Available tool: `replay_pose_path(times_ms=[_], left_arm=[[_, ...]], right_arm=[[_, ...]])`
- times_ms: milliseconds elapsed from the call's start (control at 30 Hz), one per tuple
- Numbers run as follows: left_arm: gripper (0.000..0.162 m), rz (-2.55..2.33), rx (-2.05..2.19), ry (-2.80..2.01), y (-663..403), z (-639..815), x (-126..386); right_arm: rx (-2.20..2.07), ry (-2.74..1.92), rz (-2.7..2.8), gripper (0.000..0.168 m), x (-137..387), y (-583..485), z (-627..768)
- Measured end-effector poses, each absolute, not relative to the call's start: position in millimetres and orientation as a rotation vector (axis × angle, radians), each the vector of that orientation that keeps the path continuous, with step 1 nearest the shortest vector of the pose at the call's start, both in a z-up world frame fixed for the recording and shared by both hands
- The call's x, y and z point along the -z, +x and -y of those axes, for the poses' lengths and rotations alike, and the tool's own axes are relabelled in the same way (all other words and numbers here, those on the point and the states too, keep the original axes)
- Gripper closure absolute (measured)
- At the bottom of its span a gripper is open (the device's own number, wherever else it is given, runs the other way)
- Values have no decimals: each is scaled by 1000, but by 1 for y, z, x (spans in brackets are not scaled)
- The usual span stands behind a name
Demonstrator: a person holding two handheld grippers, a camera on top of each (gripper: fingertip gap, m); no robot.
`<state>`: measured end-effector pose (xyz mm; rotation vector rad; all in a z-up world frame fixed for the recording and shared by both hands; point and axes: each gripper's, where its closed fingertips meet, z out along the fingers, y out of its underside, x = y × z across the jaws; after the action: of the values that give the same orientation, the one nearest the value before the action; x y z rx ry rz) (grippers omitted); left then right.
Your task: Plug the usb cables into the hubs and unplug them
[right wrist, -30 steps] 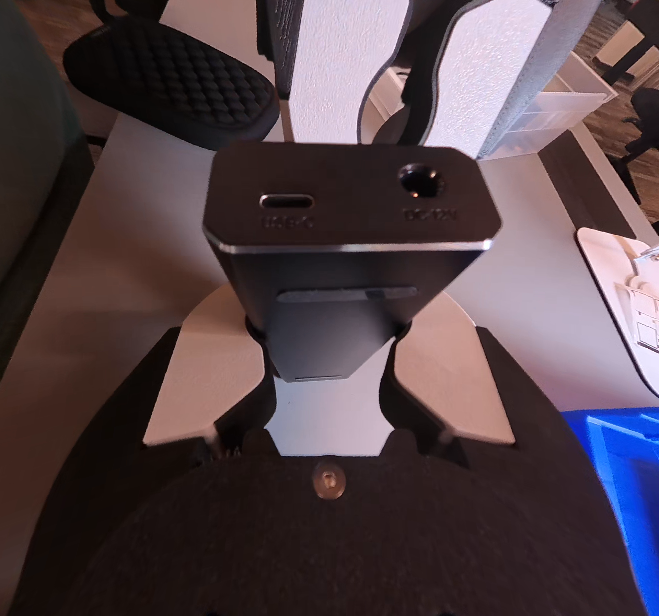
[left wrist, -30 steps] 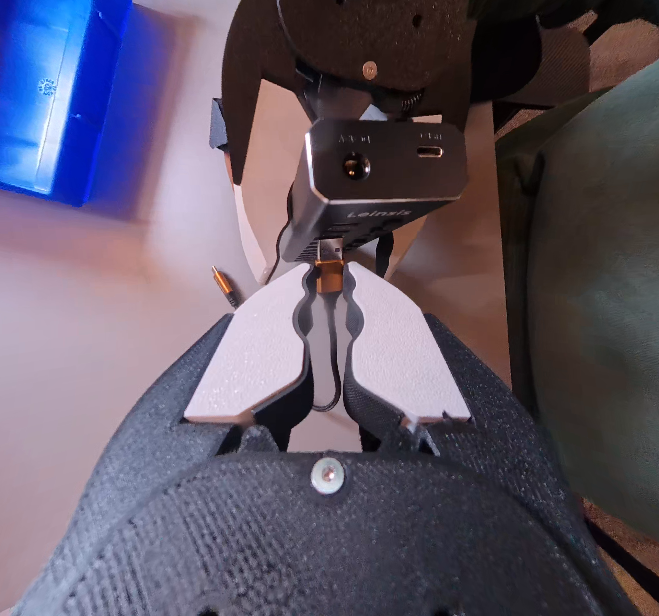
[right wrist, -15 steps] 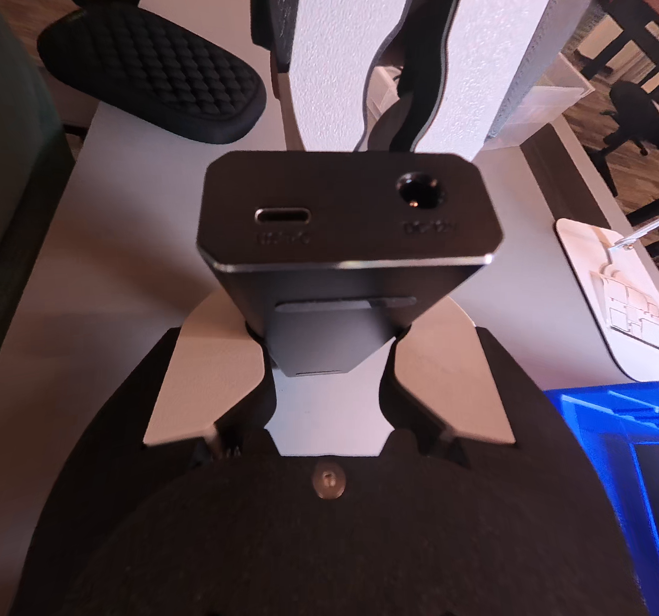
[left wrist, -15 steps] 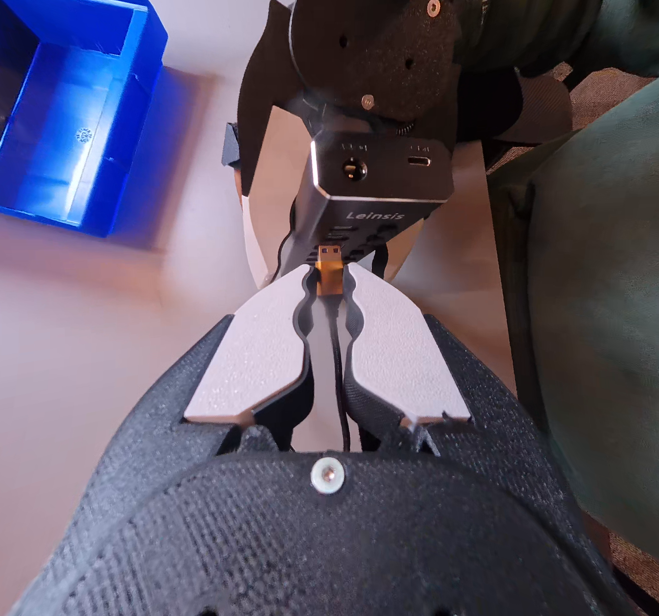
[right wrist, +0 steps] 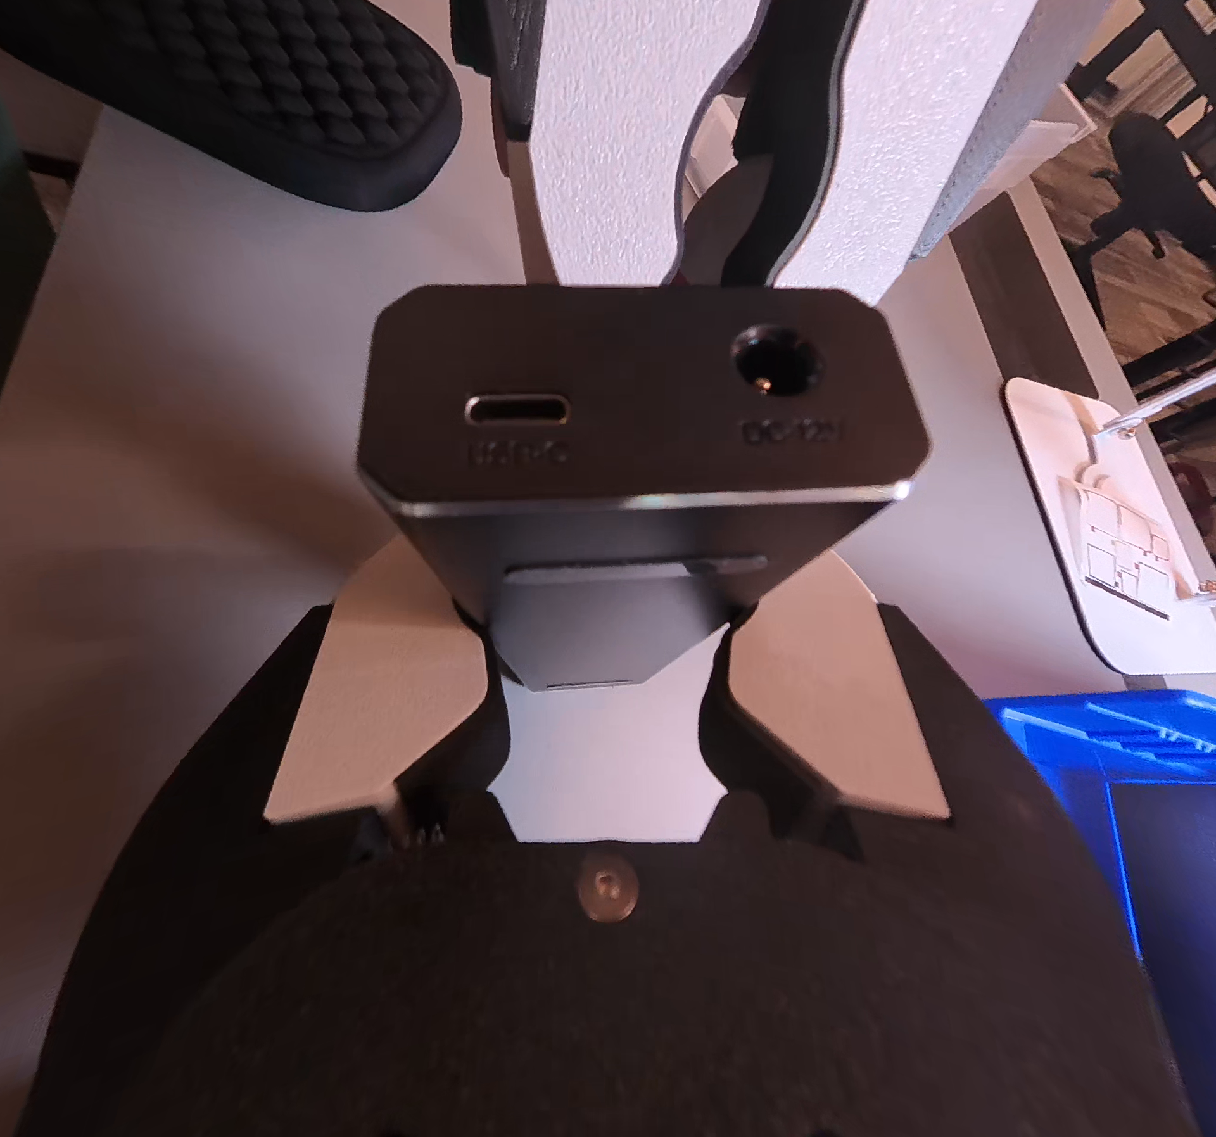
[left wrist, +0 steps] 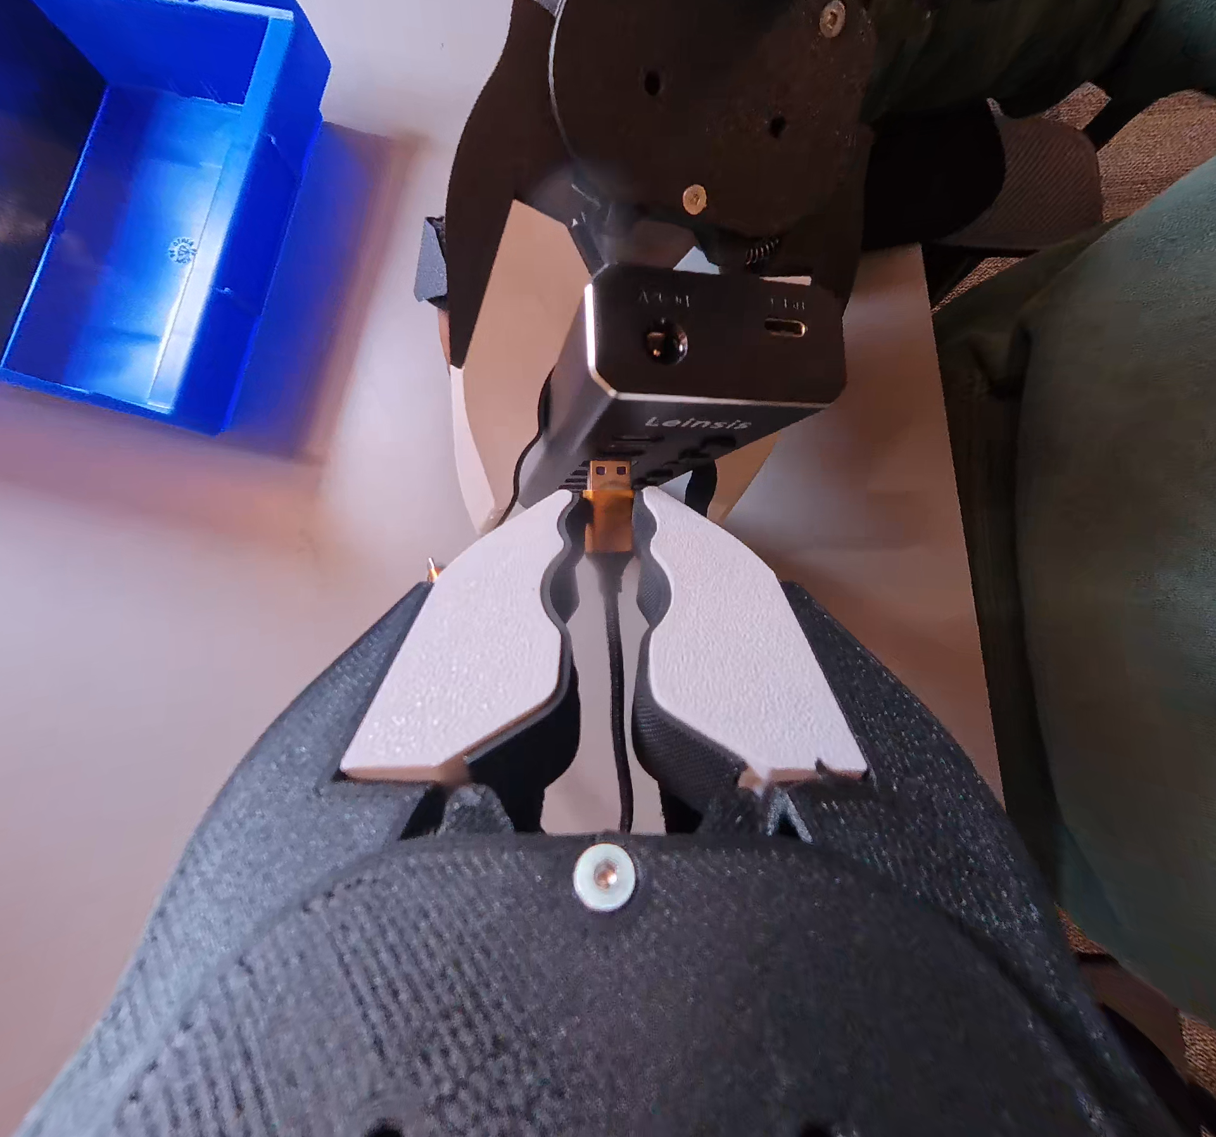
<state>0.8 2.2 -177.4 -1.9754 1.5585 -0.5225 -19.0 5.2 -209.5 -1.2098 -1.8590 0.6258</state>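
Note:
A dark grey metal USB hub [right wrist: 638,421] is clamped between the pale fingers of my right gripper [right wrist: 602,618], its end face with two ports toward the camera. In the left wrist view the hub [left wrist: 710,355] hangs under the right gripper's black body [left wrist: 710,85]. My left gripper [left wrist: 608,503] is shut on an orange USB plug [left wrist: 608,523]. The plug's bare metal tip [left wrist: 610,472] shows just short of the hub's port side. Its black cable [left wrist: 618,710] runs back between my fingers. The left gripper's white fingers [right wrist: 612,118] rise behind the hub.
A blue bin [left wrist: 131,217] stands on the white table [left wrist: 164,645] to the left and shows again at lower right [right wrist: 1118,776]. Another orange cable end [left wrist: 432,569] peeks out beside my left finger. A black armrest [right wrist: 230,65], a white board [right wrist: 1086,546] and dark green cloth [left wrist: 1118,579] border the table. My two grippers' fingertips are within a few centimetres of each other.
The orange plug was seated in the hub a second ago. It has slid out and its metal tip is bare. The left wrist view has pulled back, showing more of the blue bin.

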Motion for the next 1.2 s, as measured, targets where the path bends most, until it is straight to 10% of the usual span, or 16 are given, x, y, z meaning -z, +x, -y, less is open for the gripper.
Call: replay_pose_path(times_ms=[1200], left_arm=[[155,-1590,428,-1815,-14,-7,160]], right_arm=[[-1136,-1262,1655,97,184,-23,2]])
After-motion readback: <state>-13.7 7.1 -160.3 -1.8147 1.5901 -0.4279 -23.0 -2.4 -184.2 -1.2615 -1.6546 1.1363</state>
